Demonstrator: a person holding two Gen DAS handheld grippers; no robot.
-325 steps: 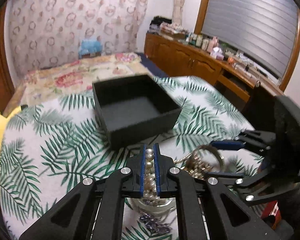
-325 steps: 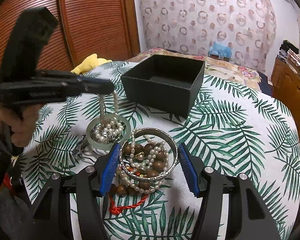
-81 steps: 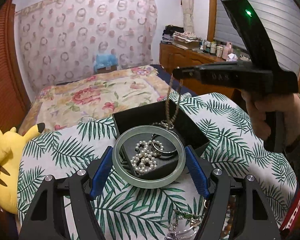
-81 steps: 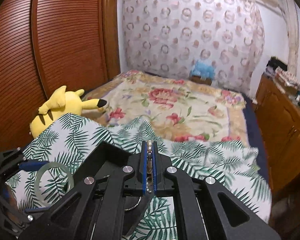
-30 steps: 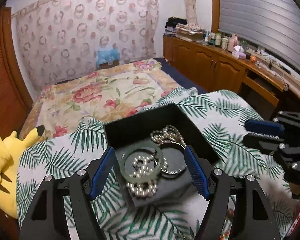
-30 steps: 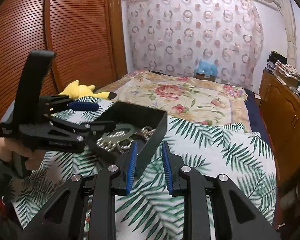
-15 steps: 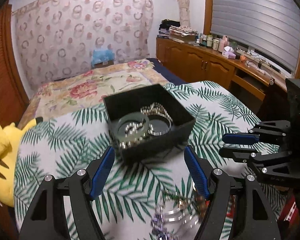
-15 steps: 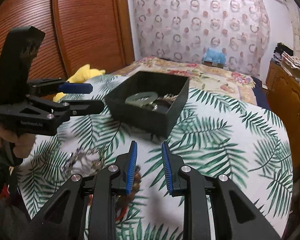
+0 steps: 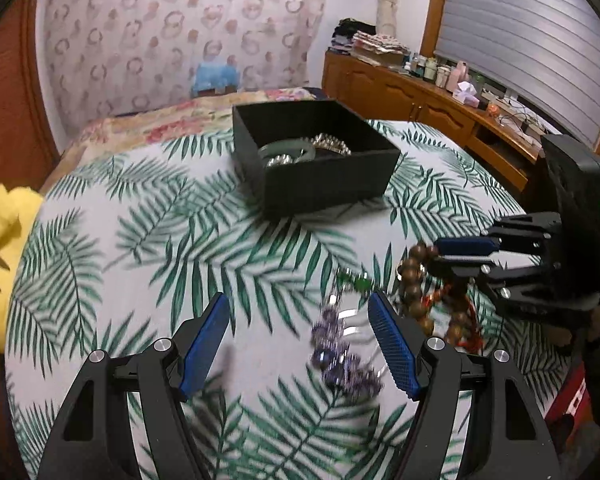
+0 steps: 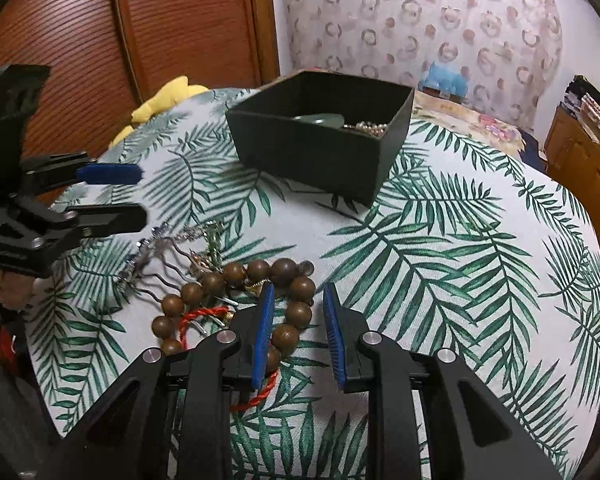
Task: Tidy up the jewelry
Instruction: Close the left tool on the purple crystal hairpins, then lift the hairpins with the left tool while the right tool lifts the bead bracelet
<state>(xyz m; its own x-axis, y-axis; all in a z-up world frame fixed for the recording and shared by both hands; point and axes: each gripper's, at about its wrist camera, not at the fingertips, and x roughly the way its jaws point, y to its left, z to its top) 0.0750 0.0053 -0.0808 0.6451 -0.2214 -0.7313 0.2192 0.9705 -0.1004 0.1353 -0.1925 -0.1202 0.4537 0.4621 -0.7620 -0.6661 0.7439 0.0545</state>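
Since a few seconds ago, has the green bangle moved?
Yes. The green bangle was held between the left gripper fingers above the black box; now it lies inside the box with the pearls, and that gripper is open, away from it.

Black box [image 10: 320, 152] at twelve o'clock; white tablecloth [image 10: 460, 264] patterned with green palm fronds; brown wooden beads [image 10: 288, 276] beside red cord [image 10: 198, 314]; purple beads [image 9: 340, 356]; blue pads [image 10: 264, 332] on black jaws; yellow plush [image 9: 0, 232] at nine o'clock.

Patterned curtain [image 9: 172, 36], wooden dresser [image 9: 412, 96], shuttered window [image 9: 532, 40].
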